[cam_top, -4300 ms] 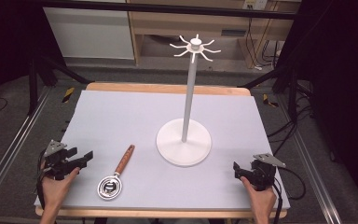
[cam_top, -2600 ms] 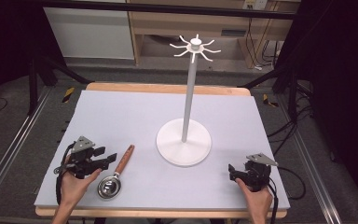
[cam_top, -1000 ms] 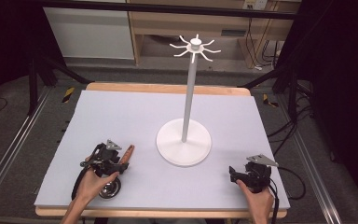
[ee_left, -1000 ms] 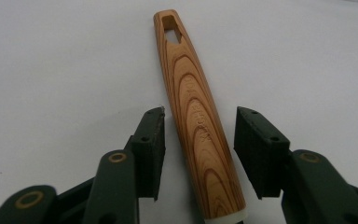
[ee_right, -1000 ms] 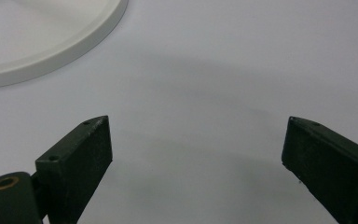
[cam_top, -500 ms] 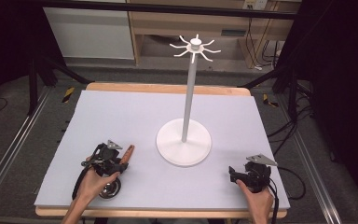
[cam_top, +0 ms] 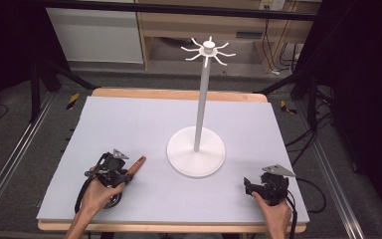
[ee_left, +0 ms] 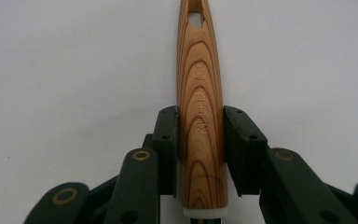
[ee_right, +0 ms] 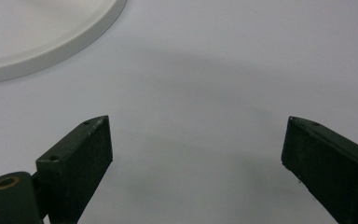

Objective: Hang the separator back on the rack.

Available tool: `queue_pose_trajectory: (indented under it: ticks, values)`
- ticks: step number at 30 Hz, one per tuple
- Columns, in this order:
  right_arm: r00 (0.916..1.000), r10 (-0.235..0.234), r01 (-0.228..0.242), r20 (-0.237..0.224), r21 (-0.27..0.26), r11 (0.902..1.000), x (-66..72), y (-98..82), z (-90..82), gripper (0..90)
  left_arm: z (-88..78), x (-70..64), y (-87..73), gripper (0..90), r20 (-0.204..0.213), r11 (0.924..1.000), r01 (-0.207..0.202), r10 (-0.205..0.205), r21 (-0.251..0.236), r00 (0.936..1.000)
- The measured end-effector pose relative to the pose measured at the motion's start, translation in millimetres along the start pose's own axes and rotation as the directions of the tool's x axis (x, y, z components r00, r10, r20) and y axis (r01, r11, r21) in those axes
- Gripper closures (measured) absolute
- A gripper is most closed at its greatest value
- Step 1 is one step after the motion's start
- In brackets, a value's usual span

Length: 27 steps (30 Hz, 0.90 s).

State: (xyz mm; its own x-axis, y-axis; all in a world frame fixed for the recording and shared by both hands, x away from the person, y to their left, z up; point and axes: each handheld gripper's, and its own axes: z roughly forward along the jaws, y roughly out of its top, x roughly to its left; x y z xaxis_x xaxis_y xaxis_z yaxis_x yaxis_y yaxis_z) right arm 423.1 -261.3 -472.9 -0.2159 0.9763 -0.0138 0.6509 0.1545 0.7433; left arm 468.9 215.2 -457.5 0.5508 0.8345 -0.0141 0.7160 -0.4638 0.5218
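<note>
No containers w/ contents here; the nearest thing to a holder is the white metal stand w/ round base, tall pole and spoked hooks at top (cam_top: 197,149), standing mid-table w/ hooks bare.

L gripper (cam_top: 121,174) is sitting at the near-left of the pale grey table mat (cam_top: 144,119), and its jaws have just been closing: in the left gripper view both black pads (ee_left: 168,140) are now pressing either side of the striped wooden handle w/ hole at the far end (ee_left: 200,107), so it's clamped. Handle is lying flat on the mat, pointing away toward the stand base, tip near but apart from it. The round metal head of the utensil (cam_top: 113,201) is peeking out under the person's left hand (cam_top: 97,194).

R gripper (cam_top: 248,185) is resting at near-right, jaws standing wide apart w/ nothing btwn them, just bare mat.

Vs earlier: the L gripper was at the far-left edge, handle lying untouched; now it's over the handle. R side is about where it was.
</note>
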Motion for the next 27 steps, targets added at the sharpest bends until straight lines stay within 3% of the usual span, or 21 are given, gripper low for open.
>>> queue_pose_trajectory:
  ticks: [2, 10, 12, 15, 27]
  values:
    - [1.0, -0.002, 0.002, -0.001, -0.001, 1.0, -0.7, -0.2, -0.1, 9.0, -1.1, 0.0, -0.3, 66.7, 0.0, 0.9996, -0.024, 0.024, 0.013, 0.9997]
    - [1.0, -0.004, 0.004, -0.003, -0.001, 1.0, -1.0, -0.3, 0.0, 9.1, -1.8, -1.1, -1.3, 66.2, -0.006, 0.9985, -0.054, 0.054, 0.009, 0.9985]
    - [1.0, -0.004, 0.004, -0.004, -0.001, 1.0, -1.0, -0.2, -0.1, 9.1, -2.0, -1.9, -0.7, 59.9, -0.001, 0.9979, -0.064, 0.064, 0.0, 0.9979]
    - [1.0, -0.002, 0.002, -0.003, 0.0, 1.0, -0.8, -0.1, -0.1, 9.1, -3.5, -4.1, 1.0, 57.8, 0.005, 0.9965, -0.083, 0.083, -0.006, 0.9965]
    - [0.9998, 0.013, -0.012, -0.014, 0.008, 0.9999, 0.3, 0.0, 3.3, 9.0, -14.3, -2.9, 17.4, 56.6, -0.009, 0.9915, -0.129, 0.129, -0.018, 0.9916]
